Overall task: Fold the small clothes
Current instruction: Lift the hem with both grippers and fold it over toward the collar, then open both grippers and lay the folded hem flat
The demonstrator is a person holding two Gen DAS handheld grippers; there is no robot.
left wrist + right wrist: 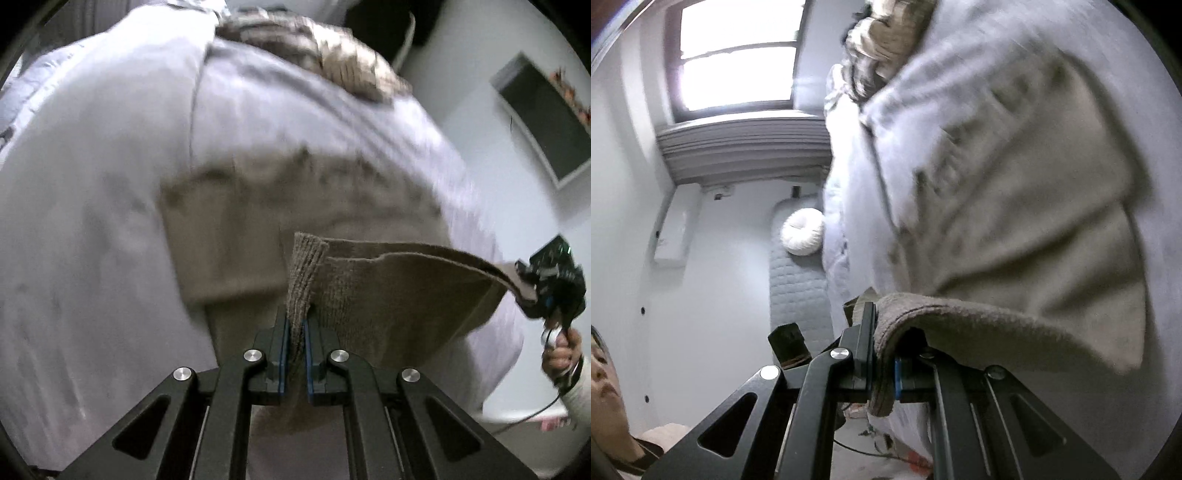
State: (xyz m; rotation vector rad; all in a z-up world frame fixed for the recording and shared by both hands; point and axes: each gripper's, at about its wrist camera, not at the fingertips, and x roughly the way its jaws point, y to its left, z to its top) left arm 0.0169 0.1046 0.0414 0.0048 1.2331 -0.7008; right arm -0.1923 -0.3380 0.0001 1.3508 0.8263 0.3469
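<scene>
A small tan knit garment (pixel 391 291) is stretched between both grippers above a pale grey bed cover (pixel 92 221). My left gripper (pixel 294 325) is shut on its ribbed edge. In the left wrist view my right gripper (pixel 532 284) holds the far corner at the right. In the right wrist view my right gripper (pixel 882 332) is shut on the garment's hem (pixel 979 325), and the cloth drapes over the right finger. The rest of the garment (pixel 1034 221) lies blurred on the bed.
A heap of beige patterned clothes (pixel 332 48) lies at the far end of the bed. A round white cushion (pixel 803 236) sits on a grey quilted headboard. A window (pixel 738 55) and white walls lie beyond. A dark framed picture (pixel 546 118) hangs on the wall.
</scene>
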